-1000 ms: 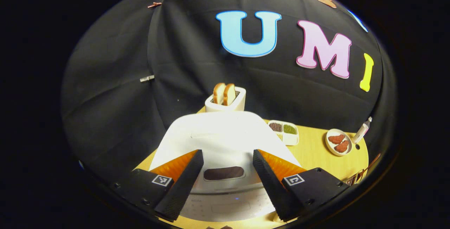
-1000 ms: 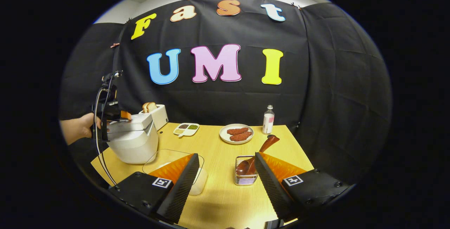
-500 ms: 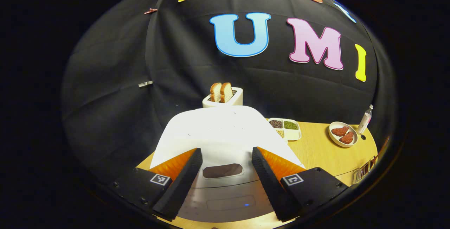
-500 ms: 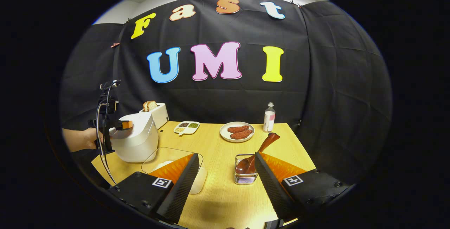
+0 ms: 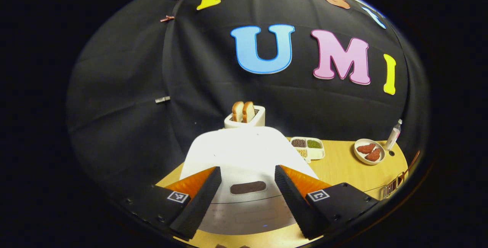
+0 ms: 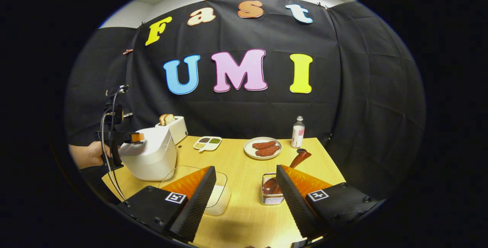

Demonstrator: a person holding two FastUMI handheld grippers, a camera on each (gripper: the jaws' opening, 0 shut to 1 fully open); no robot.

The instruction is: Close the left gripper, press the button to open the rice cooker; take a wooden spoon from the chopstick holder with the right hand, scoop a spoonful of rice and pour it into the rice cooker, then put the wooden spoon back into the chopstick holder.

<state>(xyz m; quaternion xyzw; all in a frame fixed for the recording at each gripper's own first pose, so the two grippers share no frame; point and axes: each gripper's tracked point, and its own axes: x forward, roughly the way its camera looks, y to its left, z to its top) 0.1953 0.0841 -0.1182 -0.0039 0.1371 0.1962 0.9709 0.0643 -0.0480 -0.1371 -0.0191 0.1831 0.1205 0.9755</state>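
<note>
White cooker [image 6: 148, 156] sits with lid down; our left gripper [image 5: 246, 198] hangs just over its front, fingers apart, dark button [image 5: 248, 187] between them. Right gripper [image 6: 244, 202] also spread, holding nothing, near the holder [image 6: 272, 194] right of the cooker. Spoon [image 6: 286, 173] stands in that holder; rice dish [image 6: 213, 196] lies between cooker and holder. We judge: closed lid and parked spoon fit either pre-press or all done.
</note>
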